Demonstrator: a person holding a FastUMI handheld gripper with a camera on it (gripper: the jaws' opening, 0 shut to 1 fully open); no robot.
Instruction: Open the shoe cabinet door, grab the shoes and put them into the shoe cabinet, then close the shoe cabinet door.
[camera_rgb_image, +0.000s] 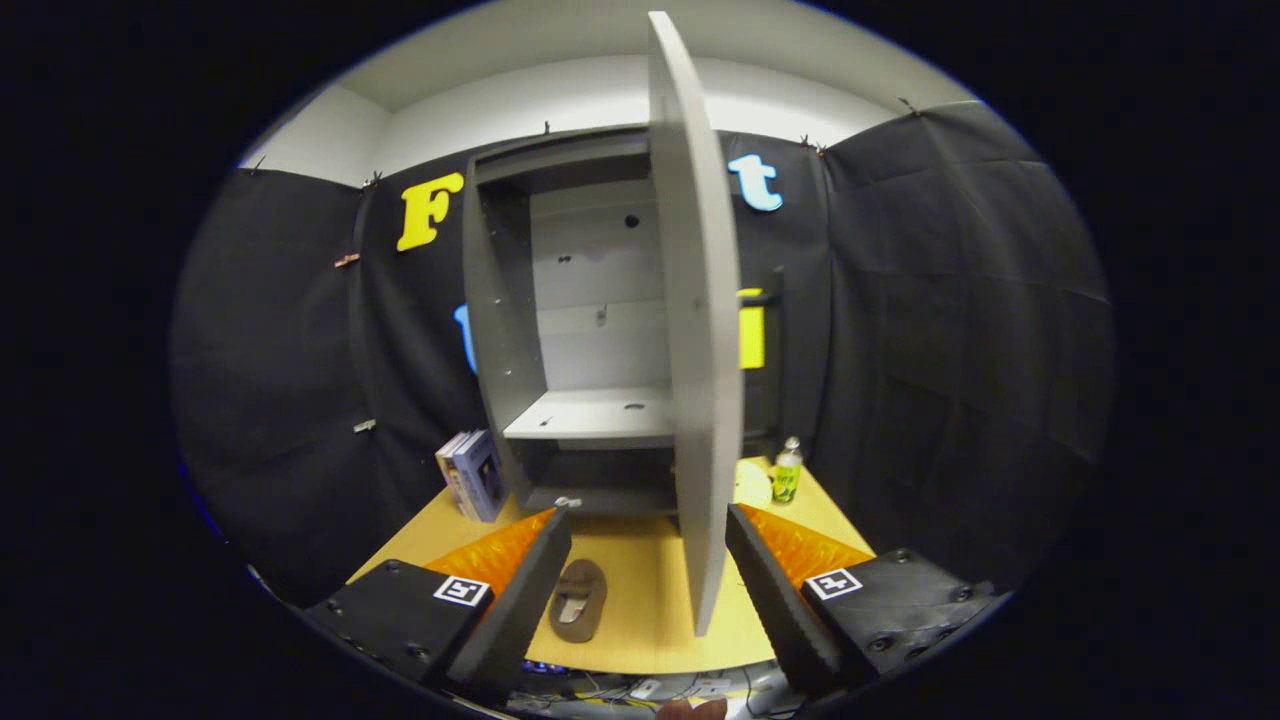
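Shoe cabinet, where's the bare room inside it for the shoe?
The shoe cabinet's middle shelf lies bare between its left wall and the open door; the bay below looks free too. The shoe lies on the table between the open tool's fingers.

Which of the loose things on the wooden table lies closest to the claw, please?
The brown shoe, lying flat between the open claw's fingers. The books left of the cabinet and the bottle to its right stand farther off, by the back wall.
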